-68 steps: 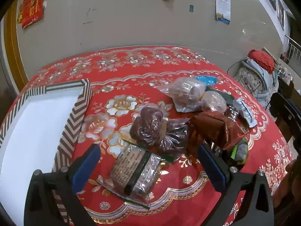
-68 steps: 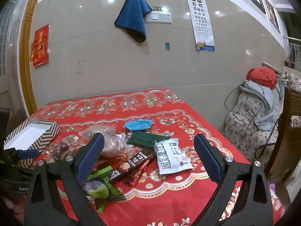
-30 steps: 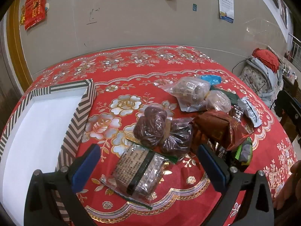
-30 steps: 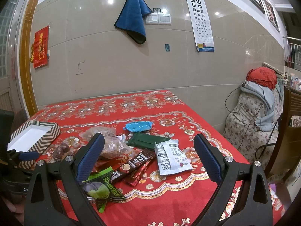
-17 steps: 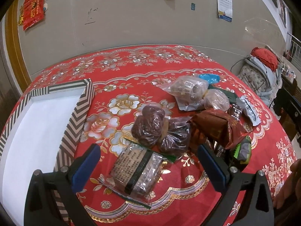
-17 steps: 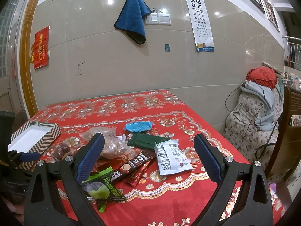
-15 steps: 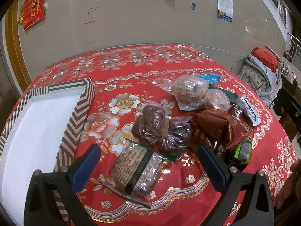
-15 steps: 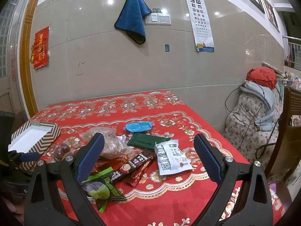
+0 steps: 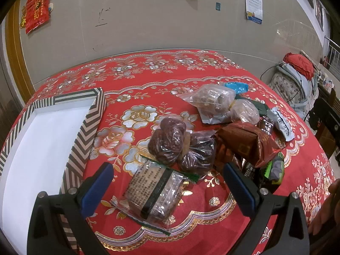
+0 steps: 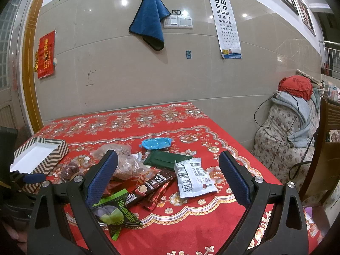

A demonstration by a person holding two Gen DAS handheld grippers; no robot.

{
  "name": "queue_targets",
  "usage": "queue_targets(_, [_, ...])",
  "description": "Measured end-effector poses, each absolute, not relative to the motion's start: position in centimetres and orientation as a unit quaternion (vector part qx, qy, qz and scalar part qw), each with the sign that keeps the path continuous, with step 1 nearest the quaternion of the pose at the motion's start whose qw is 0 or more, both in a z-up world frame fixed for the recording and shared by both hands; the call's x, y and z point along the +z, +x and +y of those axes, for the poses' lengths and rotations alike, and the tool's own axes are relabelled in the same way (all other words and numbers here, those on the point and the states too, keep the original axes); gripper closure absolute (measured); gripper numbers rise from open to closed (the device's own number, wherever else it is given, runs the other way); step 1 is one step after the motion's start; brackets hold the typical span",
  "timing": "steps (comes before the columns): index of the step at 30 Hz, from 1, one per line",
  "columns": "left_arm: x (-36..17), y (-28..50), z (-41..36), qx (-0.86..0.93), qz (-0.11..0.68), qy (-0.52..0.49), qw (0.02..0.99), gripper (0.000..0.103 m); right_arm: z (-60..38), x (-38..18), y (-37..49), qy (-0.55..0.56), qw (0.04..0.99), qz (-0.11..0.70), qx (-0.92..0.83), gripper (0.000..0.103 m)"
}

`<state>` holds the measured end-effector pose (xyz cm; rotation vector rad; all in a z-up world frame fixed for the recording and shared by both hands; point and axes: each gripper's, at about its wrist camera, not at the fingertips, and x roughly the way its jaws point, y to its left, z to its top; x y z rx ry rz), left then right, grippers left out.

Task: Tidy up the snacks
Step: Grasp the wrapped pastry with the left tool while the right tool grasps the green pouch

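Note:
A pile of snacks lies on the red tablecloth (image 9: 148,76). My left gripper (image 9: 167,178) is open, just above a clear cracker pack (image 9: 155,191). Beyond it lie two bags of dark dates (image 9: 167,142), a brown foil pack (image 9: 246,144) and clear nut bags (image 9: 212,99). The zigzag-rimmed white box (image 9: 85,131) stands on the left. My right gripper (image 10: 167,176) is open above a white sachet (image 10: 193,176), coffee sticks (image 10: 148,184), a green plum pack (image 10: 114,210), a dark green pack (image 10: 167,159) and a blue packet (image 10: 156,143).
The table stands against a tiled wall (image 10: 127,80). A chair (image 10: 327,148) and a sofa with piled clothes (image 10: 291,114) stand to the right of the table. The white box also shows in the right wrist view (image 10: 55,155), next to the left gripper's fingertip (image 10: 34,177).
The left wrist view has shifted only slightly. Both grippers have stayed open and the snacks have not moved.

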<state>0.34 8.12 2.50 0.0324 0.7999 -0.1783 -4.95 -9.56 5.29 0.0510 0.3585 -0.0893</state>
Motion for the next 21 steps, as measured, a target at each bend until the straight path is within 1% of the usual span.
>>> queue_targets(4, [2.5, 0.2, 7.9, -0.085, 0.386, 0.021, 0.918, 0.000, -9.5, 5.3, -4.9, 0.026, 0.983, 0.178, -0.042, 0.007])
queue_targets(8, [3.0, -1.1, 6.5, -0.097, 0.369, 0.049, 0.923, 0.000, -9.1, 5.6, -5.1, 0.028, 0.985, 0.171, -0.016, 0.007])
queue_targets(11, [2.9, -2.7, 5.7, -0.118, 0.381, 0.056, 0.915, 0.000, -9.2, 5.8, -5.5, 0.025, 0.986, 0.163, -0.023, 0.007])
queue_targets(15, [2.0, -4.2, 3.6, -0.121, 0.393, 0.114, 0.904, 0.000, -10.4, 5.6, -5.3, 0.055, 0.984, 0.169, -0.033, 0.007])
queue_targets(21, [2.6, -4.6, 3.8, -0.075, 0.352, 0.151, 0.921, 0.000, -10.9, 5.5, -5.4, 0.076, 0.981, 0.176, -0.007, 0.007])
